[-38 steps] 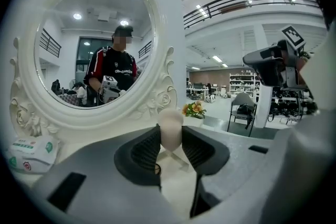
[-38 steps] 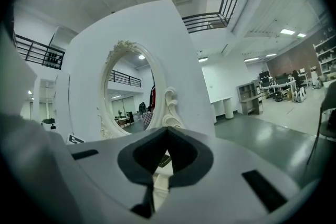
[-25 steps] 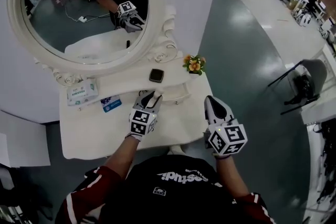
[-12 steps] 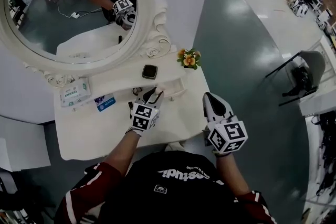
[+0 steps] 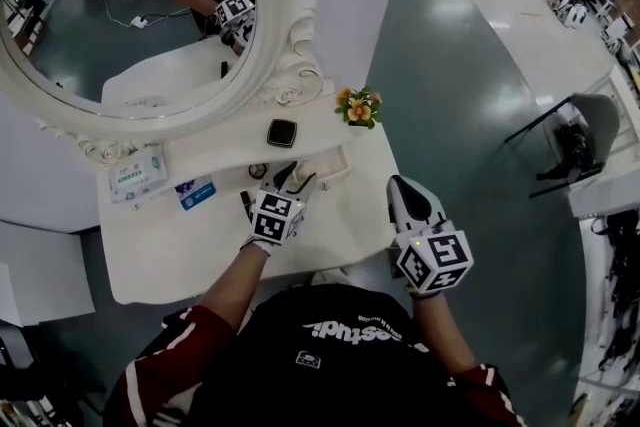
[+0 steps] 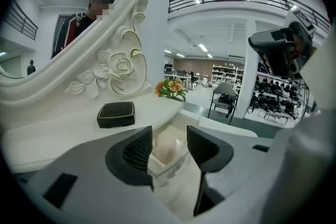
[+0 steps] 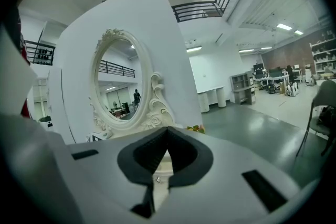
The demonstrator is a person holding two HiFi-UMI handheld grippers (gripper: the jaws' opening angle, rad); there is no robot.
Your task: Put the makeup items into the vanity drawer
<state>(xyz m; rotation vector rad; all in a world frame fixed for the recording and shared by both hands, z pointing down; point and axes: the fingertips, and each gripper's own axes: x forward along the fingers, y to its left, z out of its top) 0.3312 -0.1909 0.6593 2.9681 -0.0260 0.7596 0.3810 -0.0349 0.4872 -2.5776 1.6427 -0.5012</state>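
Note:
The white vanity's drawer stands pulled out below the mirror. My left gripper hovers at its left end, and its jaws are opening. In the left gripper view a pale rounded makeup puff lies in the drawer between the pads, which do not press on it. A black compact rests on the tabletop behind the drawer. A small round item and a dark stick lie left of the gripper. My right gripper is shut and empty, off the table's right edge.
An oval mirror in a carved white frame stands at the back. A small pot of orange flowers sits at the back right corner. A tissue pack and a blue card lie at the left. A chair stands far right.
The head view has shifted a little. The left gripper stays at the open drawer, and the dark stick and small round item beside it have come into view. The right gripper has not moved.

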